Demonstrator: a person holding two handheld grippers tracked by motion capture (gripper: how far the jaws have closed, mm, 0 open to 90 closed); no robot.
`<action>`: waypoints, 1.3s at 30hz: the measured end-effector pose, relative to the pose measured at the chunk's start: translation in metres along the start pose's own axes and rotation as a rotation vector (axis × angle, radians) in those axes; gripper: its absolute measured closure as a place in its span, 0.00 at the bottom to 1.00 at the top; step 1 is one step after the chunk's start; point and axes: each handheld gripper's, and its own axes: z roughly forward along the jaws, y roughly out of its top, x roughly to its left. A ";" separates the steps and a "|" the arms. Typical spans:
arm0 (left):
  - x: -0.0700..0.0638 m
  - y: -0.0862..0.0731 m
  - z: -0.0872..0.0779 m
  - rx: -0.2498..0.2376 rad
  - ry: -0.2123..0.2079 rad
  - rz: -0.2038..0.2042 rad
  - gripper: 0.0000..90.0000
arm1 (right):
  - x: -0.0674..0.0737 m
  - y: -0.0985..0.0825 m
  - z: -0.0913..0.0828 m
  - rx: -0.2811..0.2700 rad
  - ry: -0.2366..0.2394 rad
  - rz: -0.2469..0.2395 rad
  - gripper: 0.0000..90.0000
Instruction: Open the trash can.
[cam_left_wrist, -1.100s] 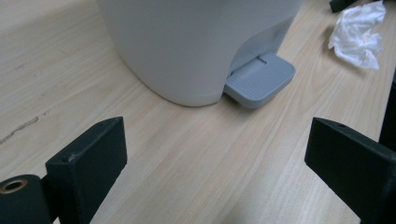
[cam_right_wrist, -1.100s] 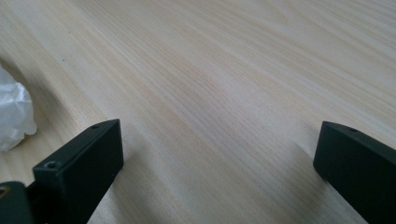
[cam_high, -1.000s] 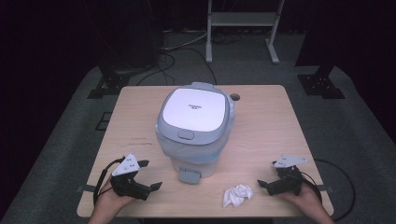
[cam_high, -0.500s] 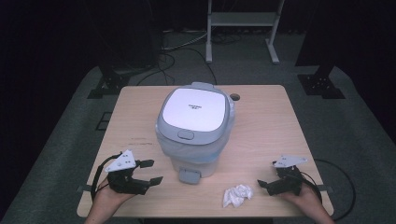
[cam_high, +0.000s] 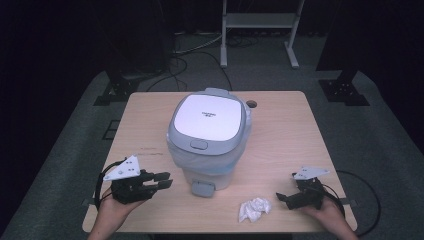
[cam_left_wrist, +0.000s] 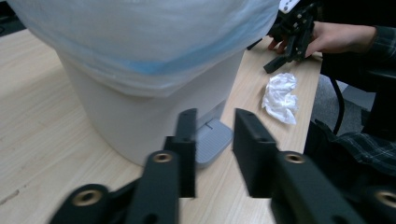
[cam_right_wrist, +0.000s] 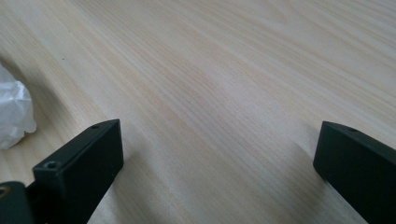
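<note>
My table (cam_high: 280, 125) is light wood, and it stands on grey carpet with dark stands around it. In the middle of it sits the bin (cam_high: 207, 137), white with a grey-rimmed lid that is shut. A pale blue bag (cam_left_wrist: 140, 51) is folded down over its rim, and a grey pedal (cam_high: 202, 188) sticks out at its foot toward me.

My left gripper (cam_high: 161, 180) is at the near left of the table, held in my left hand (cam_high: 116, 207), its grey plate on top. It points toward the base of the bin. In the left gripper view its jaws stand a narrow way apart with nothing between them, and the pedal (cam_left_wrist: 212, 140) lies just past their tips, not touched.

My right gripper (cam_high: 281, 196) rests at the near right, in my right hand (cam_high: 327, 209), pointing left along the near edge. In the right gripper view its jaws are spread wide, bare wood between them, holding nothing.

A crumpled white tissue (cam_high: 254, 208) lies on the table between the pedal and the right gripper, near the front edge. It is just beside the right jaw tips but apart from them; the right gripper view shows it (cam_right_wrist: 14, 114) at the far left, outside the jaws.
</note>
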 end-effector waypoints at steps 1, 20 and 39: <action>0.000 0.002 -0.001 0.002 -0.005 0.002 0.90 | 0.000 0.000 0.000 0.000 0.000 0.000 0.01; -0.006 0.036 -0.009 -0.020 -0.068 0.036 1.00 | 0.000 0.000 0.000 0.000 0.000 0.001 0.01; -0.005 0.075 -0.016 -0.045 -0.106 0.034 1.00 | 0.000 0.000 0.000 0.000 -0.001 0.002 0.01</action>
